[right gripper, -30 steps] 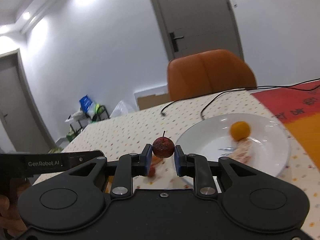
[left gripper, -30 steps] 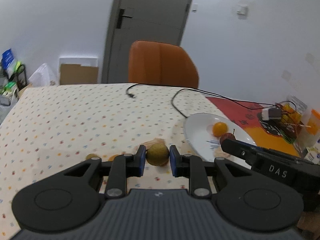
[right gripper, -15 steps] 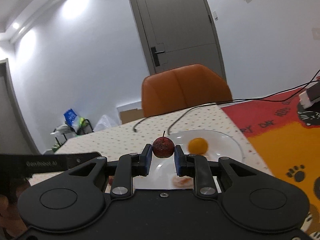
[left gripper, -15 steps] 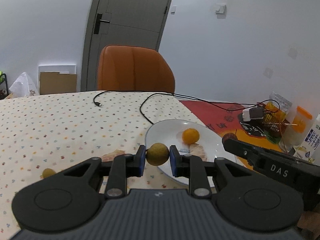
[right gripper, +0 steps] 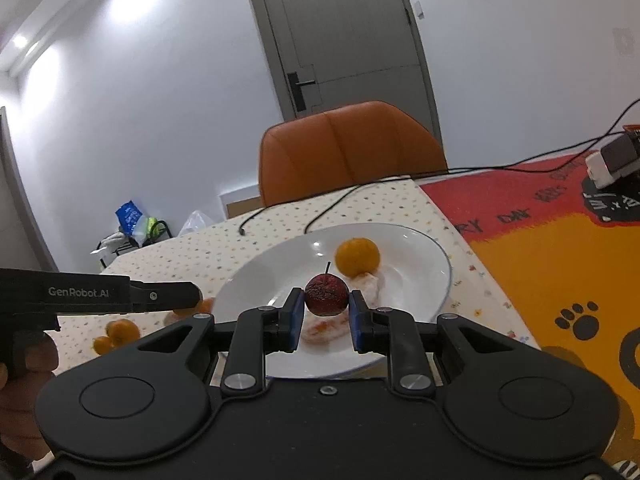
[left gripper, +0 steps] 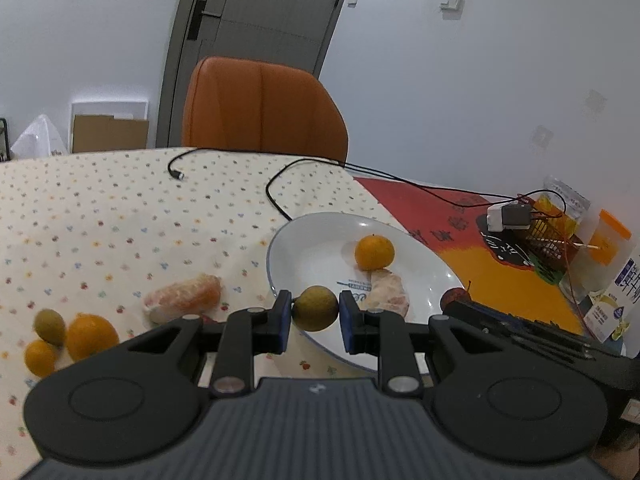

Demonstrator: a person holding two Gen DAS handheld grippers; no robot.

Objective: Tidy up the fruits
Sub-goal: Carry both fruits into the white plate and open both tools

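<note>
1. Blocking the near part of each view, the black gripper bodies hid the near rim of the white plate (left gripper: 280, 236) and the cloth below it.
2. The left gripper (left gripper: 312, 314) was clamped on a greenish-yellow fruit (left gripper: 315, 308), held at the plate's near-left rim; whether it touched the plate could not be told.
3. The right gripper (right gripper: 325, 312) pinched a small red fruit (right gripper: 326, 294) with a thin stem, above the plate's near half; in the left view only a sliver of that fruit showed behind the gripper's arm.
4. On the plate lay a whole orange (left gripper: 374, 252) with a peeled segment (left gripper: 388, 294) touching its near side.
5. A smear under the red fruit was too blurred to name.
6. To the left of the plate, a peeled citrus piece (left gripper: 184, 298) lay on the dotted tablecloth (left gripper: 100, 208); farther left sat a cluster of two oranges and a green fruit (left gripper: 64, 330), touching one another.
7. The plate's far-left half was bare, and a black cable (left gripper: 276, 196) looped just beyond its far rim.
8. A hand (right gripper: 20, 392) showed, cut off, at the left edge.
</note>
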